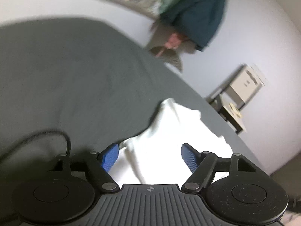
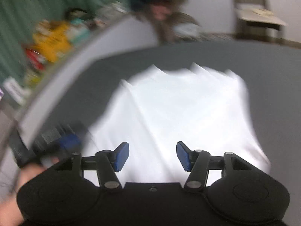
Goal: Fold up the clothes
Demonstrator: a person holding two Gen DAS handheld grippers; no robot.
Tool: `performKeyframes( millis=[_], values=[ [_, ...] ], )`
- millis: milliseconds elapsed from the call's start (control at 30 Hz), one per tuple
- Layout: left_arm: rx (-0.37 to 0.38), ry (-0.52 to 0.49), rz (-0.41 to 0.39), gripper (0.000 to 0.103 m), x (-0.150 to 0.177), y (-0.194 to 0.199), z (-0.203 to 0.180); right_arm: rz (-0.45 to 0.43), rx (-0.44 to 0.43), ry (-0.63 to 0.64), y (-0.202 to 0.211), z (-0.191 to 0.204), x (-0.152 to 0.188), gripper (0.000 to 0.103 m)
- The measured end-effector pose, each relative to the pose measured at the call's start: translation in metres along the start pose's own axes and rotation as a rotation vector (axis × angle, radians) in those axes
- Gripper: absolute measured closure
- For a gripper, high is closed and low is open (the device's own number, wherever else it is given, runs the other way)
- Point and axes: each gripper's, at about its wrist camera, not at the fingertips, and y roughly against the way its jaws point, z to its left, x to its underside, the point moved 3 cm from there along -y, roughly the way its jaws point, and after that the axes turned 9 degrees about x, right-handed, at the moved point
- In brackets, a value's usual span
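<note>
A white garment (image 2: 180, 113) lies spread on a dark grey table cover (image 2: 272, 71), motion-blurred in the right wrist view. My right gripper (image 2: 152, 155) hovers open over its near edge with nothing between the blue pads (image 2: 122, 156). In the left wrist view the same white garment (image 1: 169, 141) lies bunched near the table's right edge. My left gripper (image 1: 150, 155) is open above it, blue pads (image 1: 110, 156) apart and holding nothing. The left gripper (image 2: 64, 141) also shows as a blur at the lower left of the right wrist view, held by a hand (image 2: 28, 171).
The grey table cover (image 1: 65, 75) stretches wide to the left. Beyond it a person in a dark blue top (image 1: 197, 17) stands by a pale wall. A small beige side table (image 1: 237, 94) stands at right. Colourful clutter (image 2: 50, 43) and a green curtain (image 2: 37, 5) lie behind.
</note>
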Motion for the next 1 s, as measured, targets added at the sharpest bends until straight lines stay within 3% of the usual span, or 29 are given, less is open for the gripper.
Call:
performKeyframes(
  millis=[67,167,300,367,467,500,533,600,667,767,900,1000],
  values=[
    [0.071,-0.086,0.034,0.029,0.002,0.011,-0.018,0.053,0.109,-0.006,0.016,-0.017,0.037,0.049],
    [0.238,-0.272,0.157,0.030,0.016,0.023,-0.053,0.115,0.162,-0.064,0.019,-0.046,0.087,0.058],
    [0.486,-0.701,0.379,0.030,0.069,0.051,-0.099,0.140,0.167,-0.167,0.006,-0.071,0.130,0.065],
    [0.561,-0.952,0.430,0.030,0.100,0.066,-0.115,0.134,0.139,-0.212,0.001,-0.074,0.142,0.068],
    [0.575,-1.309,0.419,0.030,0.147,0.083,-0.124,0.102,0.102,-0.240,0.000,-0.069,0.154,0.068],
    [0.566,-1.413,0.405,0.030,0.164,0.088,-0.125,0.088,0.087,-0.240,0.000,-0.068,0.154,0.074],
    [0.560,-1.509,0.388,0.030,0.179,0.092,-0.126,0.075,0.070,-0.244,0.004,-0.067,0.157,0.079],
    [0.560,-1.640,0.350,0.030,0.199,0.095,-0.127,0.051,0.045,-0.243,0.009,-0.066,0.161,0.080],
    [0.567,-1.703,0.330,0.030,0.213,0.096,-0.133,0.034,0.027,-0.242,0.013,-0.066,0.163,0.082],
    [0.584,-1.758,0.314,0.030,0.228,0.095,-0.140,0.015,-0.024,-0.283,0.015,-0.072,0.164,0.096],
    [0.631,-1.754,0.305,0.030,0.233,0.097,-0.148,-0.030,-0.090,-0.346,0.023,-0.077,0.168,0.098],
    [0.663,-1.767,0.343,0.030,0.241,0.097,-0.149,-0.015,-0.109,-0.480,0.020,-0.089,0.173,0.098]
  ],
)
